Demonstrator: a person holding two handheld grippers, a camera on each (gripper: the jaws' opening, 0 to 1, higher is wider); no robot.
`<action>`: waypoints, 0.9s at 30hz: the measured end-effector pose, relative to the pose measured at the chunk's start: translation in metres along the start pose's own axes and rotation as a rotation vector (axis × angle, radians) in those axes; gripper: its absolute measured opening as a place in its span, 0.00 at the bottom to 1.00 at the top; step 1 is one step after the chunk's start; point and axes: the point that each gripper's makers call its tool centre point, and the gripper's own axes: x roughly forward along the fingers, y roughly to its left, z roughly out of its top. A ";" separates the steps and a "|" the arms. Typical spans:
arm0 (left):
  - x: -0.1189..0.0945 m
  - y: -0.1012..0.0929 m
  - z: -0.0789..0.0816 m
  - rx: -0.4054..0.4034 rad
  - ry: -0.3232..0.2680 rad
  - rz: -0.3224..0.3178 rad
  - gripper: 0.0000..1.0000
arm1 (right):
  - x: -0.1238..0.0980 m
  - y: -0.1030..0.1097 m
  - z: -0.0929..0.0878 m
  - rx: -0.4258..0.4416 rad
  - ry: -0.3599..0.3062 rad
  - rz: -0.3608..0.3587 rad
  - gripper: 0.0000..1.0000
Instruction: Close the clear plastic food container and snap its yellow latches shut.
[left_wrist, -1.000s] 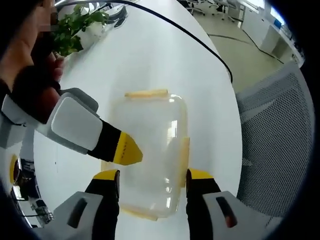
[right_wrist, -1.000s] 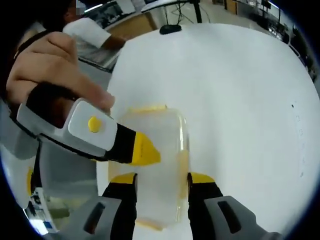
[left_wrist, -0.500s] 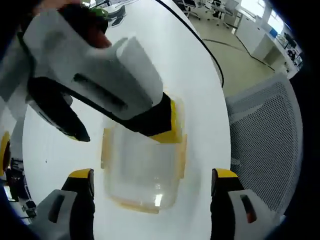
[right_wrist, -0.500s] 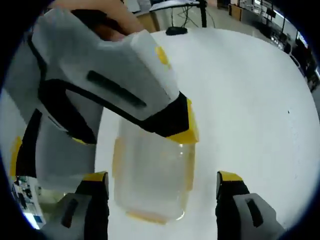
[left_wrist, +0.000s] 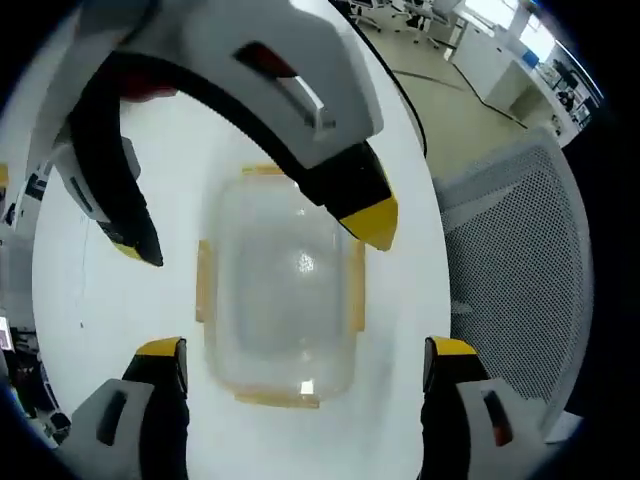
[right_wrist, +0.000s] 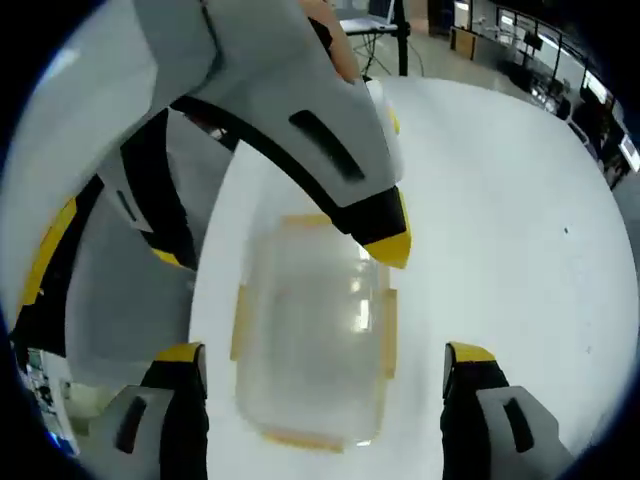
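Though the lid sits on the container (left_wrist: 280, 300), centred on the desk (left_wrist: 120, 300), latch engagement cannot be confirmed. Both grippers, left (left_wrist: 298, 355) and right (right_wrist: 325, 360), hover above, fingers apart.

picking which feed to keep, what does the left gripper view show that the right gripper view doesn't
Left gripper view: a grey mesh office chair beside the table, and open office floor beyond it.

Right gripper view: a long stretch of the bare white table running far to the right, with dark desks behind it.

Both: the clear plastic food container with its yellow latches lying between that view's own open jaws, and the other gripper reaching in above it, jaws spread.
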 end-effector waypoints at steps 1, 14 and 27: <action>0.000 0.001 -0.001 0.003 0.000 0.001 0.99 | 0.000 0.000 0.000 0.004 -0.006 -0.002 0.99; 0.004 0.011 -0.010 0.022 -0.017 -0.014 0.98 | -0.006 0.006 -0.016 -0.015 0.003 -0.041 0.98; 0.014 0.015 -0.023 -0.020 -0.002 -0.028 0.97 | 0.003 0.014 -0.026 -0.022 0.016 -0.047 0.97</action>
